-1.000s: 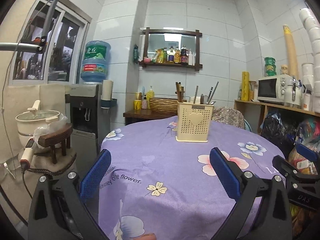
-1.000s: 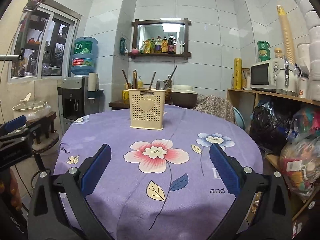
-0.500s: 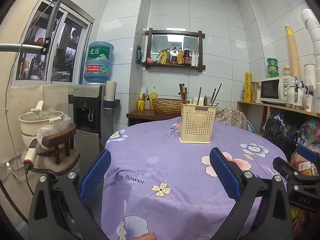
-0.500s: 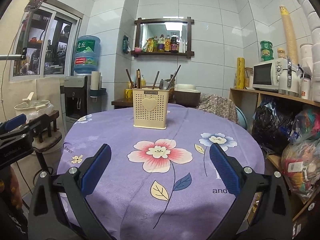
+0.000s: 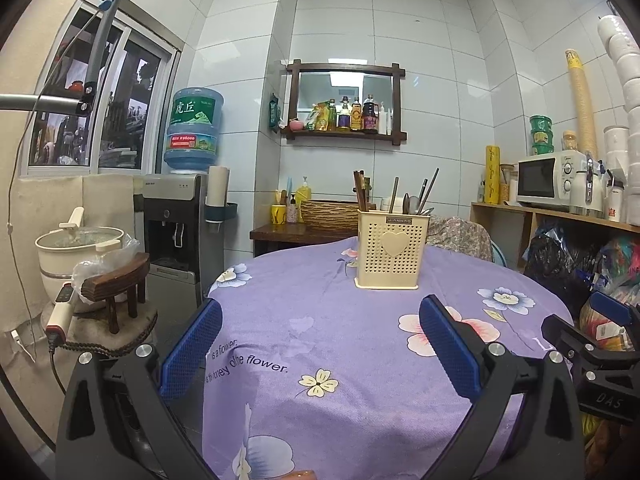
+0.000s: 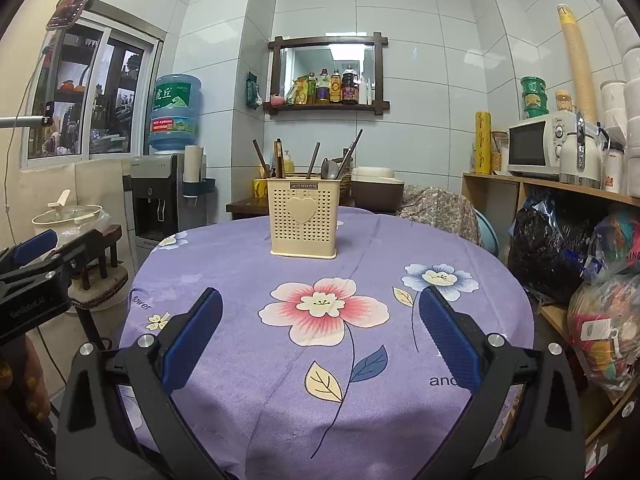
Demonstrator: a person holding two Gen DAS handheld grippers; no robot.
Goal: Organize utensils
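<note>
Left wrist view: our left gripper (image 5: 320, 344) spread wide, empty. Utensil holder (image 5: 393, 249) upright mid-table, well ahead. We risk tipping it (light, tall) if a finger clips its rim.

Right wrist view: right gripper (image 6: 320, 342) wide, empty. Purple tablecloth (image 6: 248, 264) could snag; path clear.

cream holder (image 6: 303, 221) | upright, mid-table | utensils (image 6: 312, 162) inside (handles up)

Cream holder (image 6: 303, 222), purple floral tablecloth (image 6: 400, 360)
</note>
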